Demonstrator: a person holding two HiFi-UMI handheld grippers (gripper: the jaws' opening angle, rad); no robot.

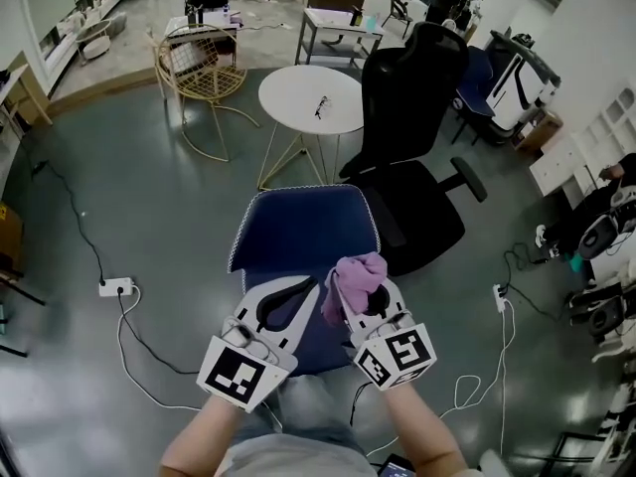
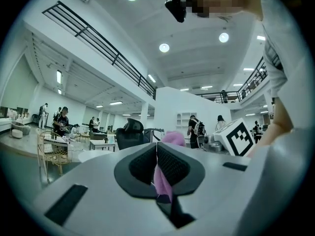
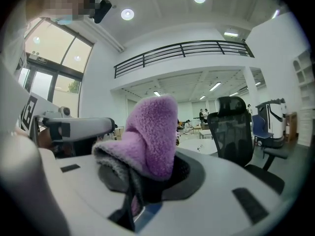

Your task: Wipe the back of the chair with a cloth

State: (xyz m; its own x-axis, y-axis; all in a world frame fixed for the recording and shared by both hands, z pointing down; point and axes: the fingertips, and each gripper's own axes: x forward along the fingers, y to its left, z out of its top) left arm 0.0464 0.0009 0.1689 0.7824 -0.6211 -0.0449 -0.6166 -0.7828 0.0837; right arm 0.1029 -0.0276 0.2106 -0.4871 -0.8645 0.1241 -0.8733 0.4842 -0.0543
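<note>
Right now the left gripper (image 1: 303,294) and right gripper (image 1: 364,302) are both pinching the purple cloth (image 1: 360,274) just above the blue chair (image 1: 293,229), and, bunched up so, it is likely risking tugging loose from the left's thin hold.

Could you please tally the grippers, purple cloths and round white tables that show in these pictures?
grippers: 2, the left gripper and the right gripper
purple cloth: 1
round white table: 1
total: 4
</note>
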